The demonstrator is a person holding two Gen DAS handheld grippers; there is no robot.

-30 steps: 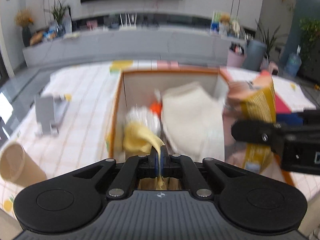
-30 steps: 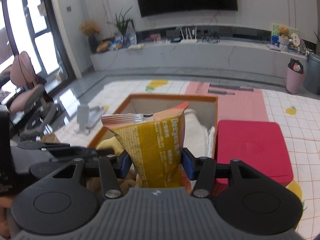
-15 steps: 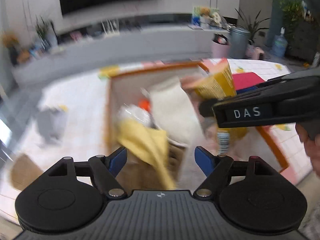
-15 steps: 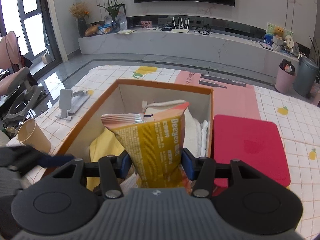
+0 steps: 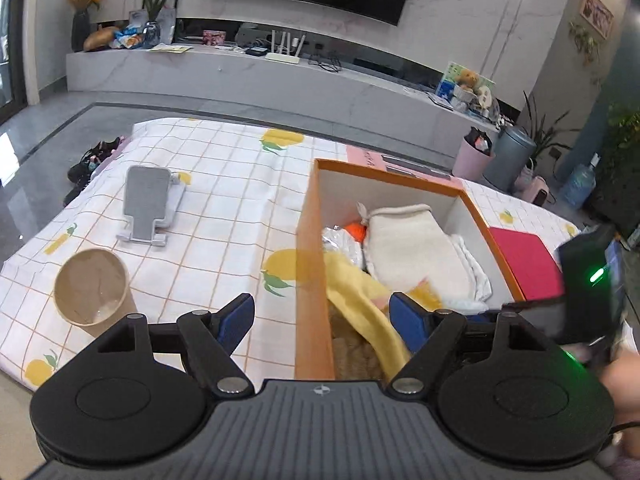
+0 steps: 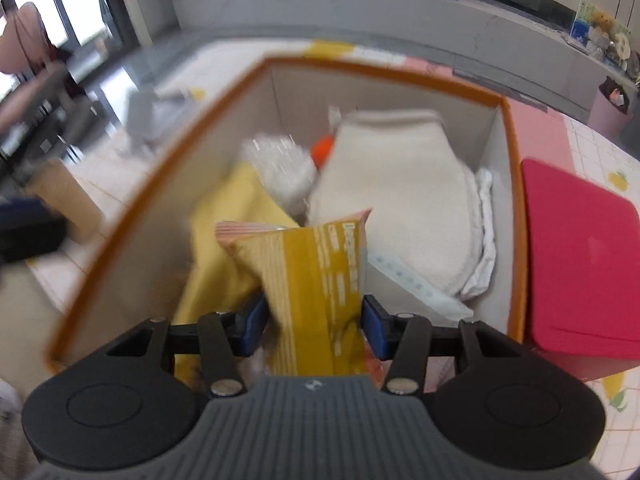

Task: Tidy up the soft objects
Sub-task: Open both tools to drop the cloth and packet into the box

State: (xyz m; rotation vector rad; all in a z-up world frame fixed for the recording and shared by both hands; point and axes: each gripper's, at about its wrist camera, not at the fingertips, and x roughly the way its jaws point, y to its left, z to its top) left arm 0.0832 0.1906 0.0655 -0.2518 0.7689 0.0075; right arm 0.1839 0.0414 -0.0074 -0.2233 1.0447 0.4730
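Observation:
An orange-rimmed box [image 5: 307, 240] [image 6: 168, 160] stands on the checked tablecloth. Inside lie a cream mitt [image 5: 412, 248] [image 6: 396, 184], a yellow cloth [image 5: 360, 300] [image 6: 224, 232], a clear plastic bag [image 5: 340, 240] and something orange [image 5: 356, 230]. My left gripper [image 5: 322, 320] is open and empty, straddling the box's near left wall. My right gripper [image 6: 314, 324] is shut on a yellow snack bag [image 6: 316, 280], held over the box's near end; the view is blurred. Part of the right gripper's body shows in the left wrist view [image 5: 588, 280].
A paper cup [image 5: 92, 292] and a grey phone stand [image 5: 150, 204] are on the cloth left of the box. A red lid or case [image 5: 524, 260] [image 6: 580, 256] lies right of the box. A TV bench and bins stand beyond.
My left gripper opened, let go of the yellow cloth and drew back left. My right gripper moved down into the box with the snack bag.

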